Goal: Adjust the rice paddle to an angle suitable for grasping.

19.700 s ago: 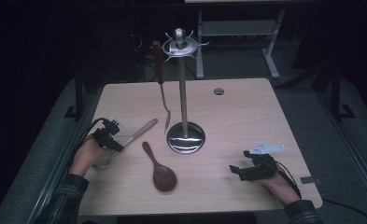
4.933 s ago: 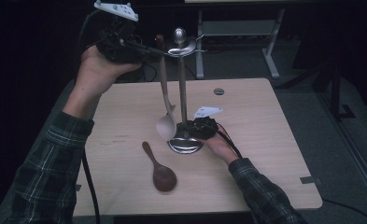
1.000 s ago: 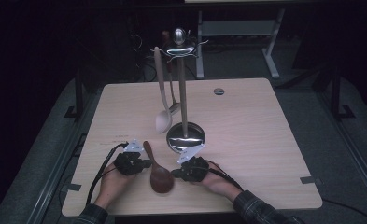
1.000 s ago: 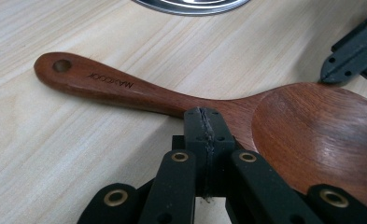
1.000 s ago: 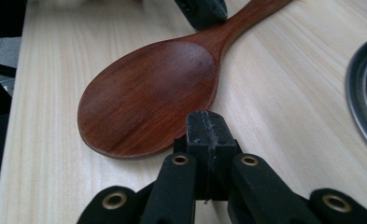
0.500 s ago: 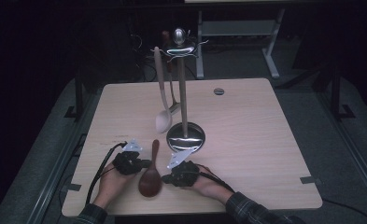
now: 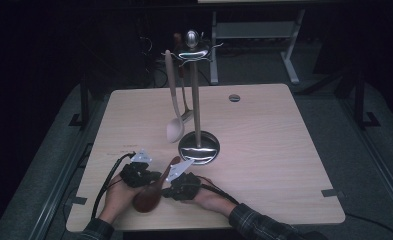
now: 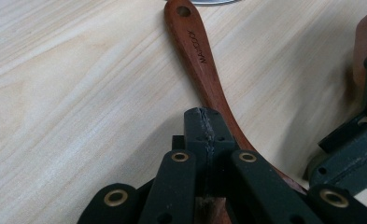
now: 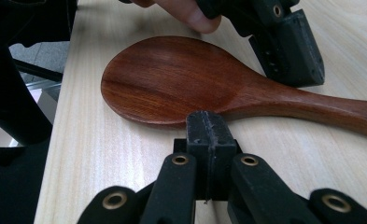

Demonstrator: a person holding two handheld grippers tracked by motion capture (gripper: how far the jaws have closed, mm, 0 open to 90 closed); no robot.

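A dark wooden spoon (image 7: 153, 190) lies flat near the table's front edge, bowl towards the person and handle angled up to the right. My left gripper (image 7: 149, 176) is shut with nothing in it, its tips (image 8: 204, 127) over the spoon's handle (image 8: 197, 46). My right gripper (image 7: 168, 191) is also shut and holds nothing. Its tips (image 9: 207, 128) sit against the edge of the spoon's bowl (image 9: 167, 79), near the neck. The left gripper (image 9: 284, 37) presses close on the far side of the spoon.
A metal utensil stand (image 7: 198, 145) rises at the middle of the wooden table (image 7: 274, 150). A pale wooden spoon (image 7: 173, 115) and a second utensil (image 7: 184, 95) hang from its hooks. A small round grommet (image 7: 234, 97) sits at the back.
My right gripper slid left against the spoon's bowl. The spoon turned on the table: its bowl shifted left and its handle swung from up-left to up-right. The left gripper stayed put.
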